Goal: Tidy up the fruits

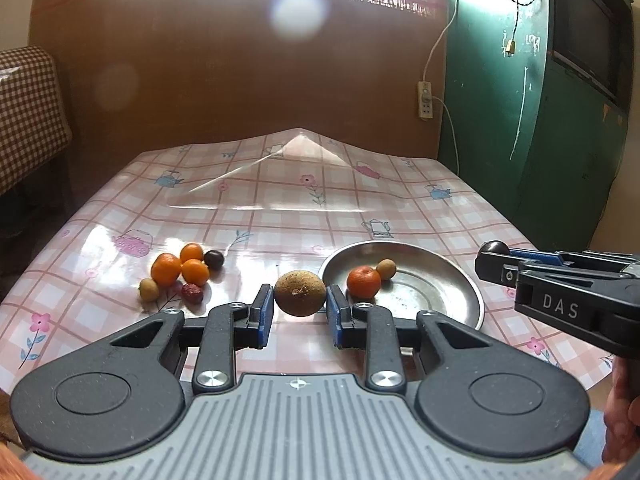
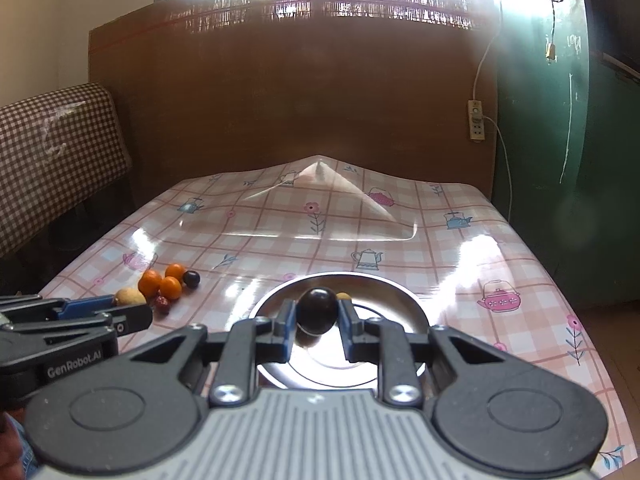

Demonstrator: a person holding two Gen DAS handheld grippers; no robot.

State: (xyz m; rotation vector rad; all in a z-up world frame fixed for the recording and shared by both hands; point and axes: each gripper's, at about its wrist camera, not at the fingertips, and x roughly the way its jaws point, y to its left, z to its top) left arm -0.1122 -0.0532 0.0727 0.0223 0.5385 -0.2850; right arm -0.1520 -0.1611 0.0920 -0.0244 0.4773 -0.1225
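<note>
We see left gripper (image 1: 300,312) clamped on kiwi (image 1: 300,293) | right gripper (image 2: 316,326) clamped on dark plum (image 2: 317,310) above steel plate (image 2: 400,312) | oranges (image 1: 166,268) near table's left edge

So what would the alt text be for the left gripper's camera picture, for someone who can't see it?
The left gripper clamps a brown kiwi-like fruit just above a checked tablecloth. To its right a metal dish holds an orange and a small tan fruit; to its left sits a cluster of loose fruit. The right gripper enters at the right edge, gripping a dark round fruit.

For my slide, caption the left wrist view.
Left hand-held gripper holds a kiwi beside the steel bowl.
</note>
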